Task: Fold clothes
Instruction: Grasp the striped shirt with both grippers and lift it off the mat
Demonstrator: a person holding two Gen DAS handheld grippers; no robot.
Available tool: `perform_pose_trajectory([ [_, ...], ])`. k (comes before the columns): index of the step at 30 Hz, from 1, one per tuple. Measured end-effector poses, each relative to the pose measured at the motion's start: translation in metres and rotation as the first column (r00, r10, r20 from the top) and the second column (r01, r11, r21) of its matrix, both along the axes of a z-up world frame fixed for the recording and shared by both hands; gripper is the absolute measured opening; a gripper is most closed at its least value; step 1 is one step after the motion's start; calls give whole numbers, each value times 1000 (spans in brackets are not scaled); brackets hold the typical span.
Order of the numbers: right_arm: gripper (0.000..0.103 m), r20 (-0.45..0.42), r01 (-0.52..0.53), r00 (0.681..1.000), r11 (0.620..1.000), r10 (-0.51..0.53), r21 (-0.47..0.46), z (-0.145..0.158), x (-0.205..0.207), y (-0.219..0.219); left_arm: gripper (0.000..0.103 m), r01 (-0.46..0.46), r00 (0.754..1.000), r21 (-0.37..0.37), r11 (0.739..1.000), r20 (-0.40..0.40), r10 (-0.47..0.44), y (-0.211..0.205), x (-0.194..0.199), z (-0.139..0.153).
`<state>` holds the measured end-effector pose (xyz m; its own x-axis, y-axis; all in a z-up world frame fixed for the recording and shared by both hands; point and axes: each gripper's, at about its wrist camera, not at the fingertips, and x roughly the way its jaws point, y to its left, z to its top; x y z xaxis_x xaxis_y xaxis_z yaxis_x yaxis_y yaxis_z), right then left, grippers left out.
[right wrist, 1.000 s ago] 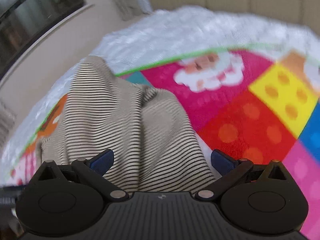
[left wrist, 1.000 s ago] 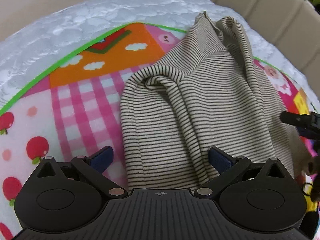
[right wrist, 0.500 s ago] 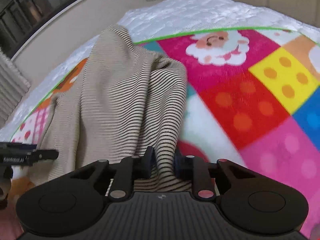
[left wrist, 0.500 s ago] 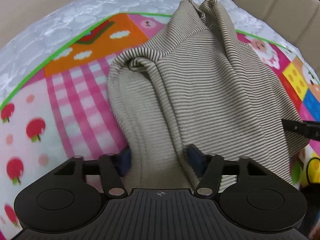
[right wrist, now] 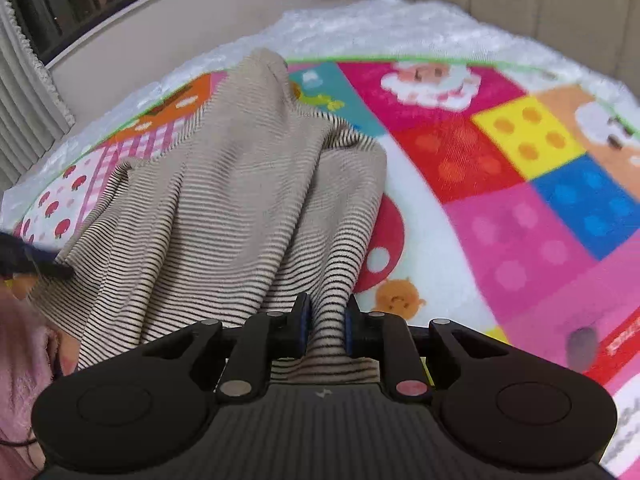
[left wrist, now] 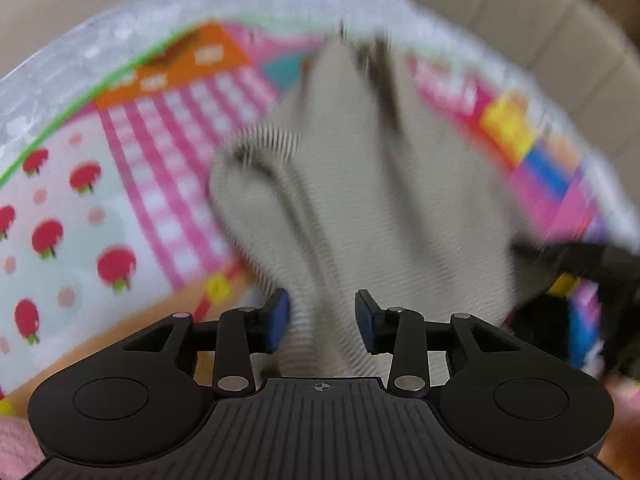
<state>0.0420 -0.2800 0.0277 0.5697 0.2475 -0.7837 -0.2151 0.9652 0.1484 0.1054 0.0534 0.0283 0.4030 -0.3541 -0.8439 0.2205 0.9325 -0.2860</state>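
A beige garment with thin dark stripes (left wrist: 360,184) lies bunched on a colourful play mat (left wrist: 80,208); the left wrist view is blurred by motion. My left gripper (left wrist: 322,316) has its blue pads pressed against a thick fold of the garment's near edge. In the right wrist view the same garment (right wrist: 224,208) rises in taut folds from the mat (right wrist: 520,208). My right gripper (right wrist: 325,330) is shut on a narrow fold of its near right edge. The other gripper shows as a dark shape at the right (left wrist: 580,260) and at the far left (right wrist: 36,264).
The mat lies on a white quilted cover (right wrist: 360,20). A beige padded wall (left wrist: 500,20) runs behind it. A pink sleeve (right wrist: 20,360) sits at the lower left. Window blinds (right wrist: 24,100) hang at the far left.
Both grippers went from wide open to closed on the garment's near edge. The garment has since been pulled up and toward me, uncovering more of the mat beyond it.
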Motion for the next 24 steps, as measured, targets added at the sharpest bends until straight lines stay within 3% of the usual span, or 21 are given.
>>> perform_pose_trajectory([
  [2,16,52,3,999,1000,-2,-19,12,-3,0,54,-24,999,-76,997,37,27,6,6,11],
  [5,19,91,3,996,1000,-5,24,27,-3,1,60,-49,997,-129,990,49,56,1,23,5],
  [8,34,94,12,995,994,-22,104,31,3,3,73,-79,997,-106,991,9,81,-15,44,-22],
  [12,37,63,19,998,983,-31,181,14,15,19,75,-135,989,-84,987,-70,129,-27,61,-61],
  [13,37,43,21,999,985,-28,169,6,18,24,77,-123,992,-86,989,-52,118,-31,62,-62],
  [15,37,5,23,1000,989,-24,145,-10,23,33,49,-66,998,-100,993,-16,65,-40,64,-54],
  [17,37,-21,27,999,991,-25,131,-22,28,39,13,-69,998,-144,987,-2,69,-36,72,-44],
  [20,37,-26,19,1000,992,-16,121,-26,32,41,12,-188,978,-320,929,22,205,1,99,-19],
  [22,37,-29,1,1000,995,1,100,-26,34,42,12,-296,936,-374,879,69,345,36,117,-1],
  [24,37,-29,-15,999,997,18,72,-26,34,46,12,-411,880,-417,811,50,472,77,137,5],
])
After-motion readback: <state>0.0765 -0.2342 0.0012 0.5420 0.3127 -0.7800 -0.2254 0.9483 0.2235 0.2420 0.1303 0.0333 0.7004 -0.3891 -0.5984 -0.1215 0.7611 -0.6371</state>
